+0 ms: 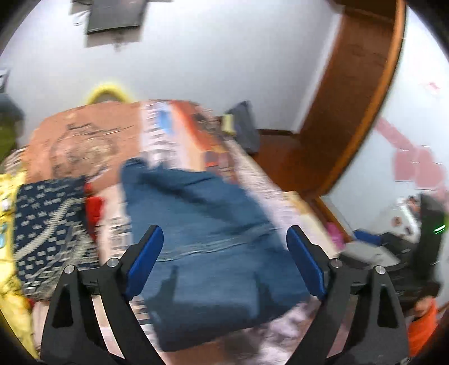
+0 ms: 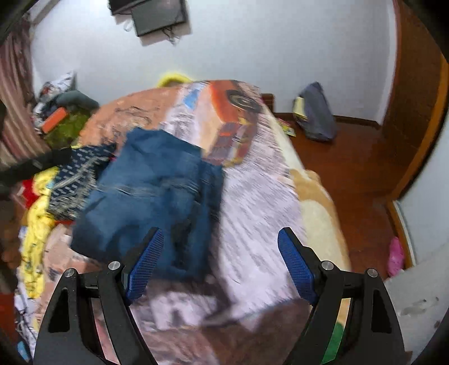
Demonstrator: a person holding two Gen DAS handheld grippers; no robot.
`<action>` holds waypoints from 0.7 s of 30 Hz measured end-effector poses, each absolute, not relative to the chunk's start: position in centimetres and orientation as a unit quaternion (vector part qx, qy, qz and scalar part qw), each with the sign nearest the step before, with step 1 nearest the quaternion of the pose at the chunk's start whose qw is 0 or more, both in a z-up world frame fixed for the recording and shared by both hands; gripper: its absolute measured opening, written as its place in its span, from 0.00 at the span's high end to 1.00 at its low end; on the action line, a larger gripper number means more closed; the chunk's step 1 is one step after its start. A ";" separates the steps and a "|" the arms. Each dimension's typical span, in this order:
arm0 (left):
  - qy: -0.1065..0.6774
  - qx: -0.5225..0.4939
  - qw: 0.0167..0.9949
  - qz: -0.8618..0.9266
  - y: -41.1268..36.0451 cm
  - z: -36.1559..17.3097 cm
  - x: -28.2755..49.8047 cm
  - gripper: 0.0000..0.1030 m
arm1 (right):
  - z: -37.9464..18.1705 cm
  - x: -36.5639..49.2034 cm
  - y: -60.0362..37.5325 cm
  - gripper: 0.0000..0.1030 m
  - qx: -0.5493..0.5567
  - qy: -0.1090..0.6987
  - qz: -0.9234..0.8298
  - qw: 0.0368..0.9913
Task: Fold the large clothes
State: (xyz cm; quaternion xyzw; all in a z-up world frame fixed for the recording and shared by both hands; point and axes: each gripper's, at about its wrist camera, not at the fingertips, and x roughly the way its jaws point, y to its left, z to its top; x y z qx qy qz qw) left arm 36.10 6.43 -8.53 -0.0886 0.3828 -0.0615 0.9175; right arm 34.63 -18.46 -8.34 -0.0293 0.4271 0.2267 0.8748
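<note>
No readable text or brand anywhere; both views are motion-blurred, and the print on the bedspread (image 2: pixel 261 202) is just smeared lines plus an orange truck graphic.

Count: one blue garment (image 1: pixel 207 241), folded into a rough rectangle, lying flat on the bed, left of centre in the right wrist view (image 2: pixel 151 191). One navy patterned cloth (image 1: pixel 47 224) just beside it on the left, over yellow fabric (image 2: pixel 36 219), with a bit of red showing. One grey bag (image 2: pixel 317 115) on the wood floor by the wall. One dark screen (image 2: pixel 160 14) on the wall.

Left gripper (image 1: pixel 224 261): fingers spread wide, holding nothing, above the garment. Right gripper (image 2: pixel 220 264): fingers wide, holding nothing, over the garment's right edge and bare bedspread.
</note>
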 end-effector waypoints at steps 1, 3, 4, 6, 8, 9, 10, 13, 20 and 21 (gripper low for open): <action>0.391 -0.083 0.916 -0.044 7.4 -9.2 36.2 0.13 | -8.2 34.9 -17.8 0.21 -0.028 0.427 0.235 0.873; 0.408 -0.082 0.909 -0.023 9.1 -10.8 36.0 0.13 | -8.3 35.7 -16.0 0.21 -0.035 0.428 0.247 0.869; 0.419 -0.084 0.904 -0.017 9.7 -11.9 36.0 0.13 | -8.5 36.1 -15.3 0.21 -0.039 0.429 0.253 0.866; 0.441 -0.084 0.893 -0.005 10.7 -13.8 36.1 0.13 | -9.4 36.9 -13.5 0.21 -0.045 0.439 0.267 0.856; 0.465 -0.081 0.881 0.005 11.7 -16.3 36.2 0.14 | -10.9 37.7 -12.2 0.21 -0.049 0.458 0.269 0.846; 0.472 -0.082 0.878 0.005 11.9 -16.8 35.7 0.14 | -11.8 38.0 -11.8 0.21 -0.051 0.468 0.269 0.840; 0.483 -0.084 0.872 0.001 12.0 -17.9 35.6 0.13 | -12.6 38.2 -11.6 0.21 -0.053 0.478 0.269 0.835; 0.478 -0.088 0.874 -0.013 12.2 -19.0 34.7 0.13 | -15.1 38.6 -11.9 0.21 -0.062 0.509 0.253 0.820; 0.465 -0.059 0.883 -0.017 11.8 -17.8 32.9 0.13 | -16.1 38.9 -15.9 0.21 0.021 0.549 0.263 0.793; 0.463 -0.051 0.885 -0.012 11.8 -17.5 33.0 0.13 | -15.9 39.0 -15.9 0.21 0.023 0.550 0.264 0.792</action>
